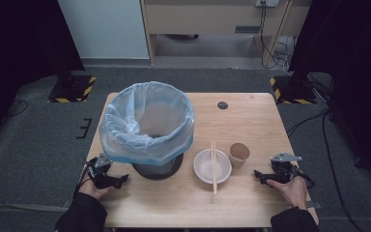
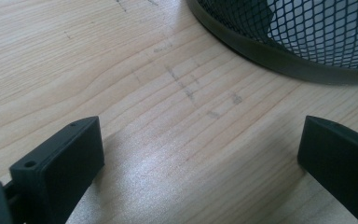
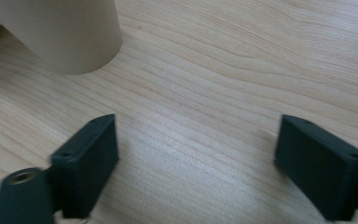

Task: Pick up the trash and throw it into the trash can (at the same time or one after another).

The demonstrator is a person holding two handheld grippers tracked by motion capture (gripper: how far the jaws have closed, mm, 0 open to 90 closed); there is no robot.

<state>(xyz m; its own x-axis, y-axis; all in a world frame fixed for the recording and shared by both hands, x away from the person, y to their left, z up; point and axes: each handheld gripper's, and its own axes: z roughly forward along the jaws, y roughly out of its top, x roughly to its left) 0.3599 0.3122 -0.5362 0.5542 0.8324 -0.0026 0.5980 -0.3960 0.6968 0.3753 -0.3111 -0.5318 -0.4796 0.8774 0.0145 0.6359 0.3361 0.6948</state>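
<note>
Wooden table (image 1: 251, 203): paper cup (image 1: 239, 154) just ahead-left of right gripper (image 1: 260, 176), nearer than left gripper (image 1: 121, 180). Both claws wide, empty.

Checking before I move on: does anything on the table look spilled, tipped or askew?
Nothing stands out. The bin stands upright with its bag folded over the rim, the cup is upright beside the bowl, and the chopsticks lie across the bowl. No spills show on the table.

You see a light wooden desk (image 1: 251, 121) on grey carpet (image 1: 38, 140), black-and-yellow striped bases (image 1: 72, 89) behind it, and cables (image 1: 275, 50) by the far wall.
</note>
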